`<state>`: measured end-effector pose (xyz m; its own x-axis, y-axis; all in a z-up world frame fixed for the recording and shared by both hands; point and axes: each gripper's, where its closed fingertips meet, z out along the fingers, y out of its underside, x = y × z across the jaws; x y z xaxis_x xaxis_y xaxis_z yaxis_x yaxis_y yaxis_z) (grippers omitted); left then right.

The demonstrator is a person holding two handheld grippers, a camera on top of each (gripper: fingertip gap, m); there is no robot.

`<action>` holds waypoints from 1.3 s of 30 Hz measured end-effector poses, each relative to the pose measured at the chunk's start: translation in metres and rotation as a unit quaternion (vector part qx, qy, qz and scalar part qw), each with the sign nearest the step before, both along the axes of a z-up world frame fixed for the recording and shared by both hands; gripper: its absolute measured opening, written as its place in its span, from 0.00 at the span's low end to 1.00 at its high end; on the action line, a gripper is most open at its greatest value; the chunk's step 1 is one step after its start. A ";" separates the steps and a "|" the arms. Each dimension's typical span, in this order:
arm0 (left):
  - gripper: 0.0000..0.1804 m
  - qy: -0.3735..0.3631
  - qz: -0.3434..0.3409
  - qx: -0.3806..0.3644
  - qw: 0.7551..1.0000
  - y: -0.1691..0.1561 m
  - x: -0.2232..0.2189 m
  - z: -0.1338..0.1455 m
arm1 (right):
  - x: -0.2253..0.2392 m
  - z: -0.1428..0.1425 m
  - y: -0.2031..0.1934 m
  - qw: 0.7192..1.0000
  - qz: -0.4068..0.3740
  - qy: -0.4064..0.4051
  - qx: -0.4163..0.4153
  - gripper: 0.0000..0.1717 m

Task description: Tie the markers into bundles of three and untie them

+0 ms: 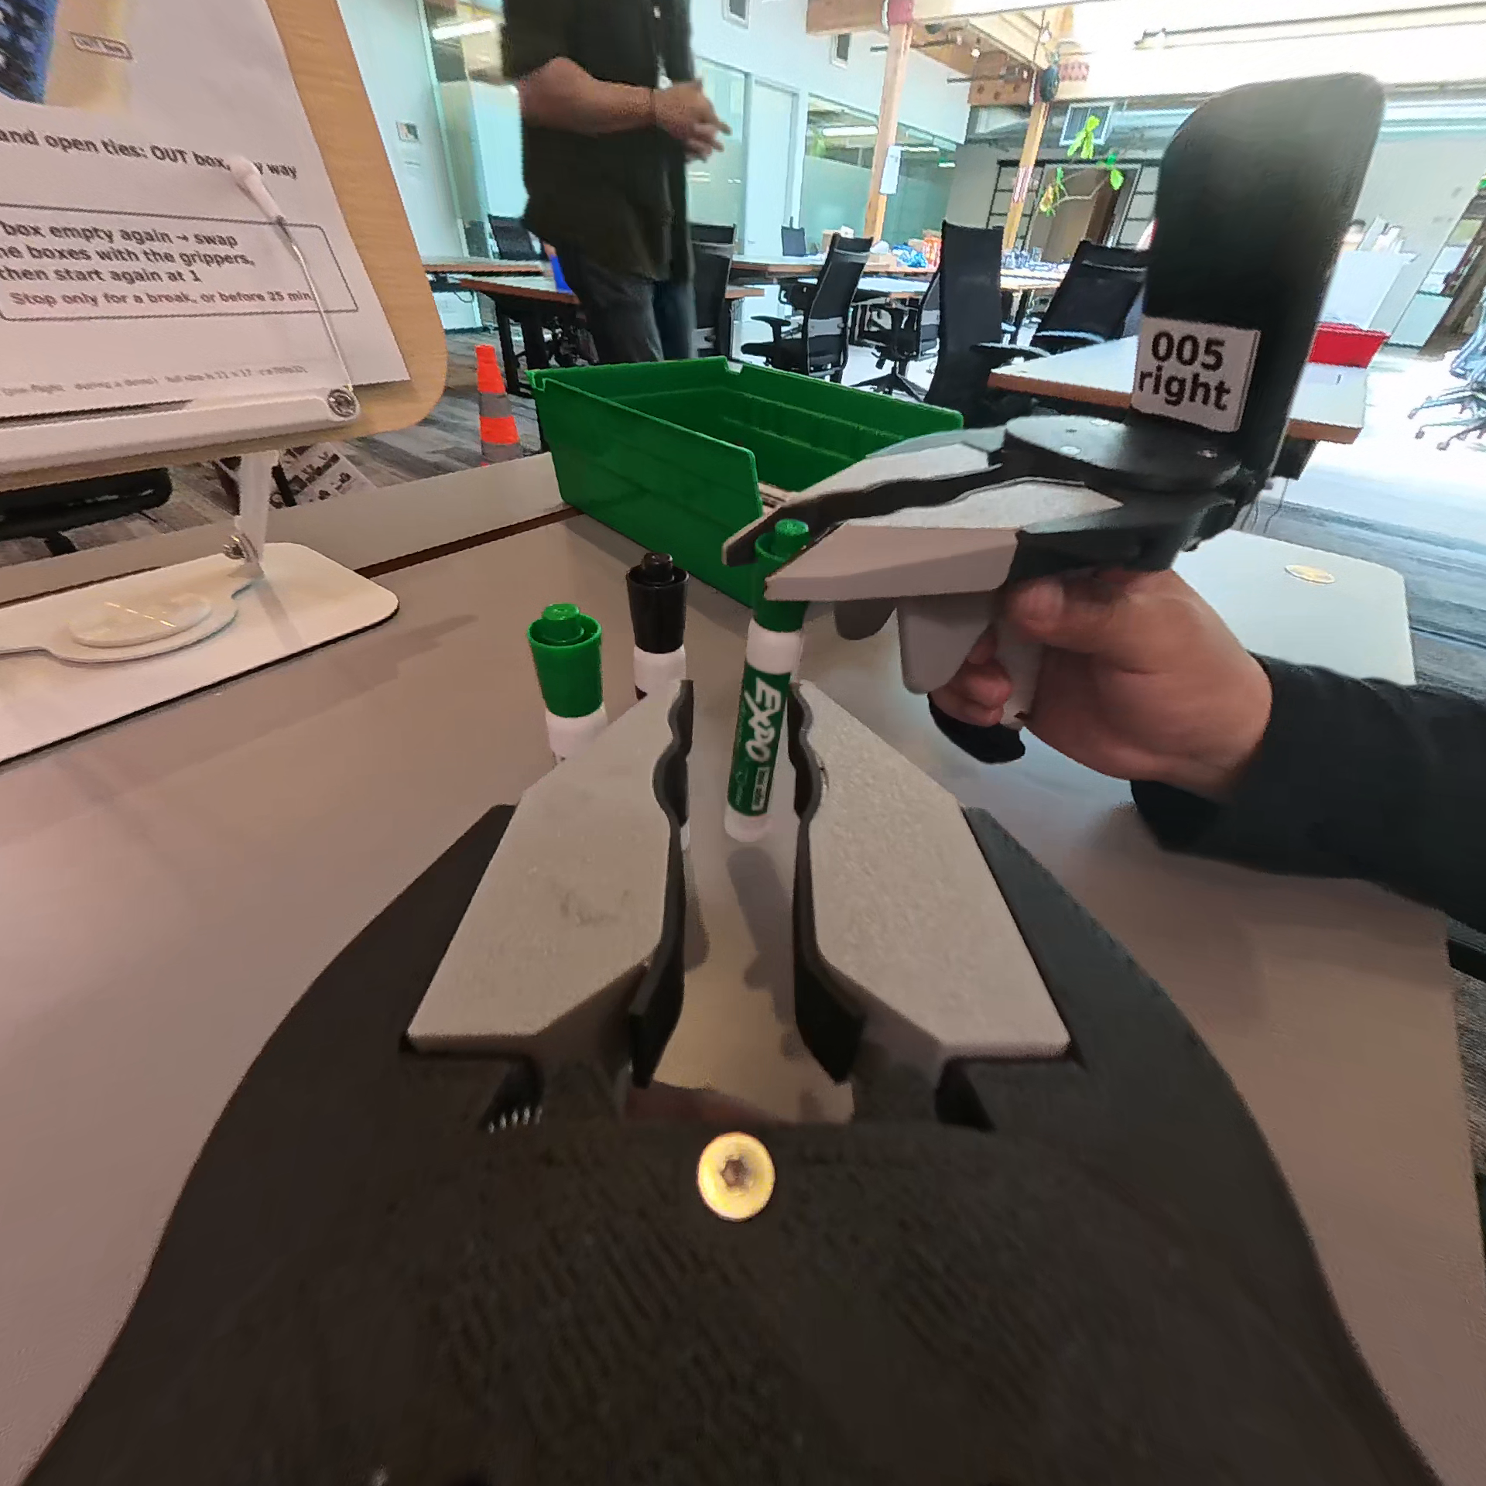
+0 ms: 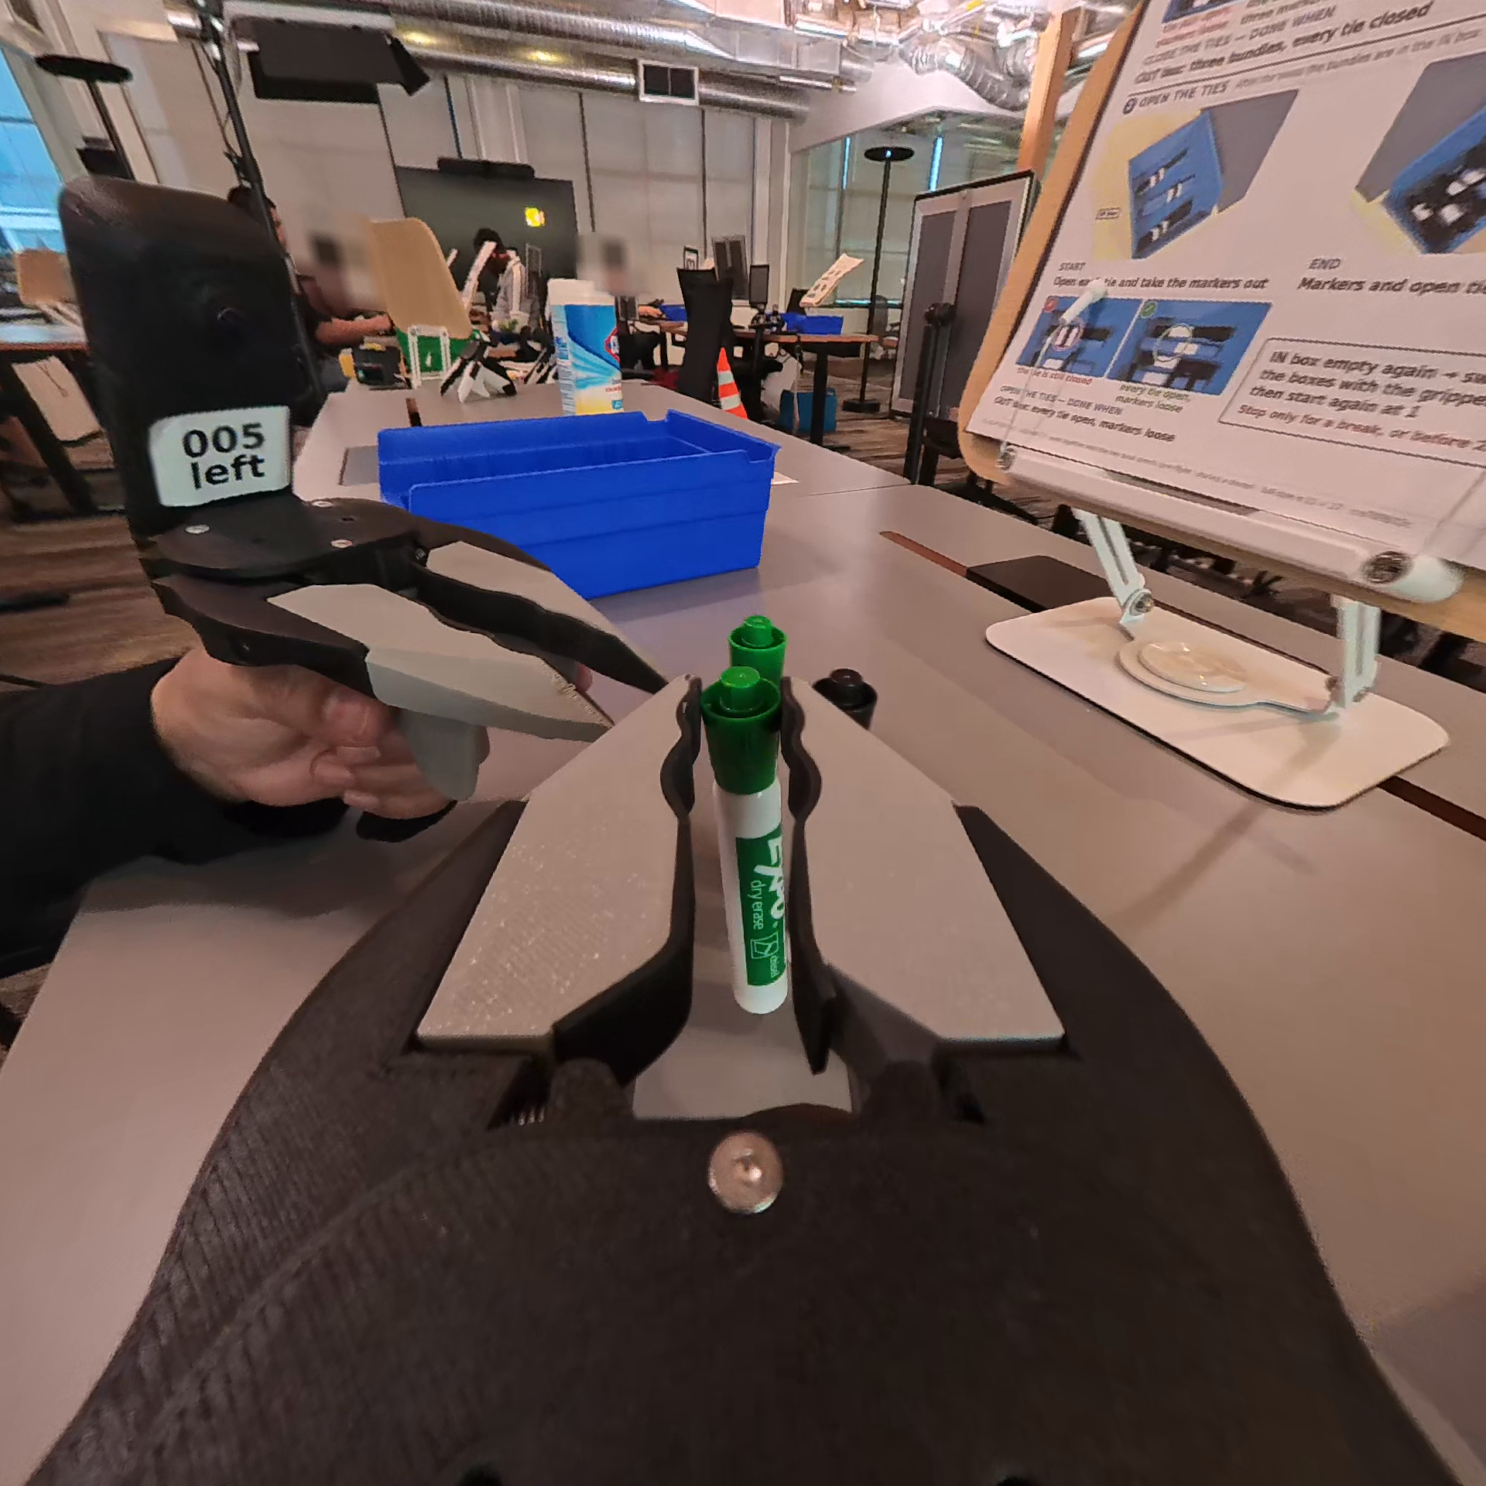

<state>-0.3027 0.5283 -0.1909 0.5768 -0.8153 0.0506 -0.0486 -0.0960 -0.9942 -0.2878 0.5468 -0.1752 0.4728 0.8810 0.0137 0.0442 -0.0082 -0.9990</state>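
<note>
Right gripper (image 1: 784, 555) is clamping a green marker (image 1: 760, 724) by its cap, upright above the table (image 1: 241, 884); left gripper (image 1: 740, 724) is standing open around its barrel, not pressing. A swing is risking toppling the 2 standing markers (image 1: 611, 651) beside it.

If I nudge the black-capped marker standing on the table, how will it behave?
The black-capped marker stands upright on its narrow end, so it would likely tip rather than slide. Once down, its round barrel would probably roll across the smooth table. It looks rigid and light, and could knock the green-capped marker beside it.
</note>
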 end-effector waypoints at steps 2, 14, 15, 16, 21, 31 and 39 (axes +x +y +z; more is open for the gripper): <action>0.11 -0.009 0.002 0.008 1.000 0.000 -0.002 0.004 | -0.006 0.000 -0.001 1.000 0.008 0.009 -0.007 0.09; 0.11 -0.016 0.012 0.010 1.000 0.002 -0.006 0.007 | -0.027 -0.009 0.003 1.000 0.005 -0.009 -0.006 0.09; 0.11 -0.014 0.013 0.010 1.000 0.002 -0.006 0.007 | -0.027 -0.010 0.004 1.000 0.006 -0.010 -0.008 0.09; 0.11 -0.014 0.013 0.012 1.000 0.002 -0.006 0.007 | -0.027 -0.010 0.004 1.000 0.005 -0.009 -0.009 0.09; 0.11 -0.014 0.012 0.009 1.000 0.002 -0.006 0.006 | -0.026 -0.012 0.004 1.000 0.011 -0.006 -0.017 0.09; 0.11 -0.014 0.010 0.011 1.000 0.002 -0.006 0.007 | -0.023 -0.006 0.001 1.000 0.014 0.004 -0.012 0.13; 0.17 -0.032 -0.022 -0.008 0.999 -0.008 -0.012 0.013 | 0.010 0.023 -0.007 0.999 0.010 0.052 0.007 0.14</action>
